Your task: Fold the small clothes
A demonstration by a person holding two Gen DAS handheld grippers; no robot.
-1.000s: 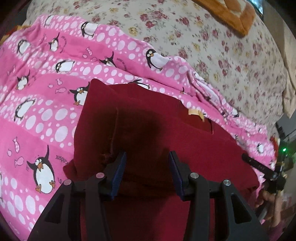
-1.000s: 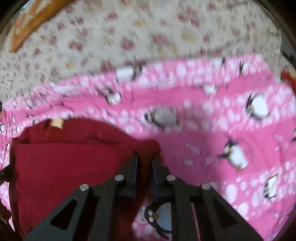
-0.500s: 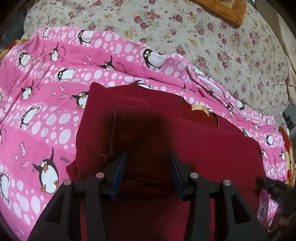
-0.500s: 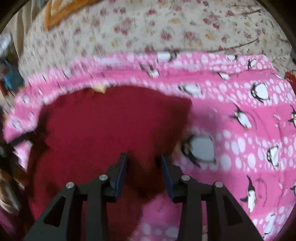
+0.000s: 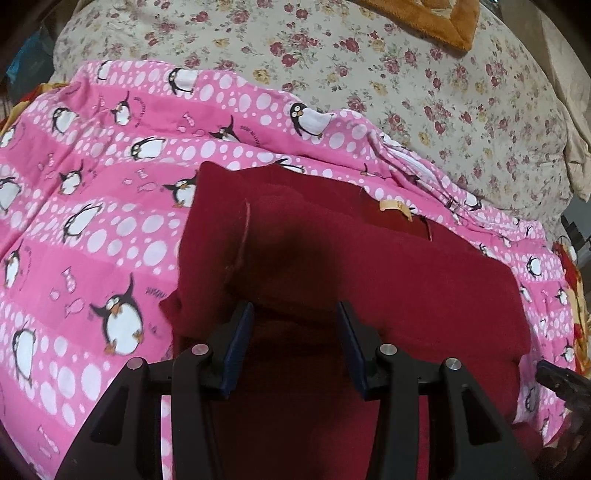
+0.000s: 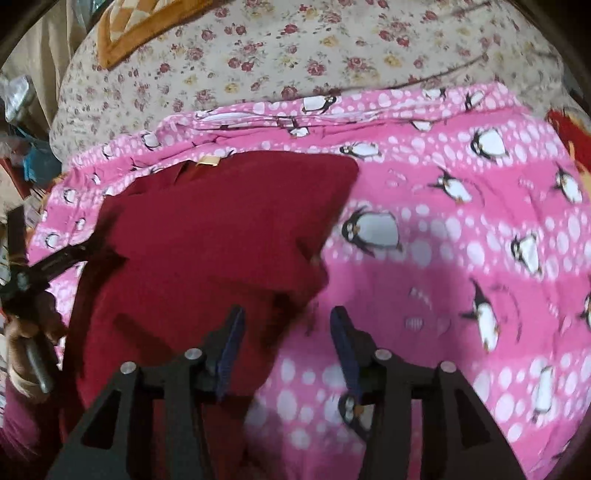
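Note:
A dark red garment [image 5: 369, 280] lies folded on the pink penguin sheet [image 5: 92, 229], with its tan label [image 5: 395, 206] at the far edge. My left gripper [image 5: 295, 332] hovers over its near fold with jaws apart; red cloth lies under the gap and the pads do not press it. In the right wrist view the garment [image 6: 207, 236] fills the left half. My right gripper [image 6: 288, 332] is over its right edge with jaws opening and nothing pinched. The left gripper [image 6: 48, 262] shows at that view's left edge, at the garment's side.
The penguin sheet [image 6: 461, 229] lies on a floral bedcover [image 5: 406, 85]. An orange-brown cushion [image 5: 436, 22] sits at the far side. A red and yellow cloth [image 6: 569, 125] is at the sheet's right end. A person's hand [image 6: 22, 354] holds the left gripper.
My right gripper, earlier shut on the garment's corner, has opened, let go and drawn back. The released corner now lies on the garment. My left gripper has backed off slightly, jaws unchanged.

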